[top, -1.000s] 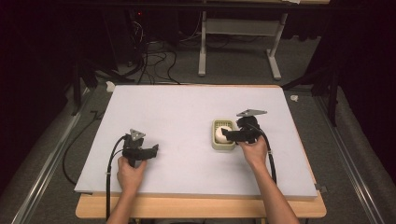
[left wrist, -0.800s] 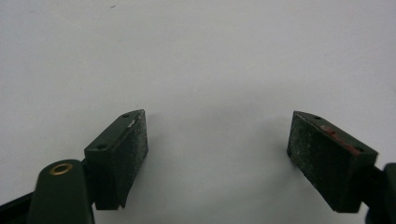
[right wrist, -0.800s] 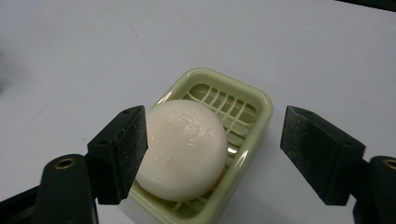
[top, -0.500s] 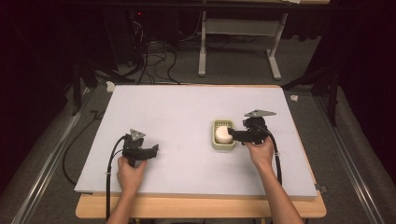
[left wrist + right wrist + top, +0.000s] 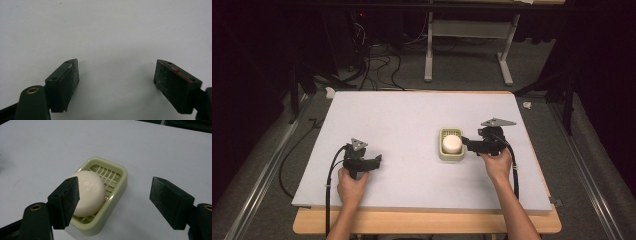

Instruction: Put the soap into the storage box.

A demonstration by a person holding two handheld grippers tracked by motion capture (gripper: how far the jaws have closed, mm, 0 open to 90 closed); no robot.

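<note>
- One white bar of soap point(image 5: 87, 192) lies in the pale green soap dish point(image 5: 120, 182), at the end of the dish nearer you; in the high view the dish point(image 5: 450, 156) sits right of the table's middle on the white table cover point(image 5: 402, 120).
- Compared with a second ago, your right gripper point(image 5: 469, 144) has pulled back from the dish toward the table's right edge; then its tips were over the soap, now they stop just beside the dish's right rim.
- Its jaws have just been closing a little, yet in the right gripper view point(image 5: 113, 202) they stand well apart with nothing between the pads, the soap and dish lying beyond them, untouched.
- The soap and the dish sit where they did in the earlier pictures.
- Your left gripper point(image 5: 376, 161) rests at the near left of the cover, in the same spot as before; the left gripper view point(image 5: 116, 82) shows its jaws wide apart, over bare cover and empty.
</note>
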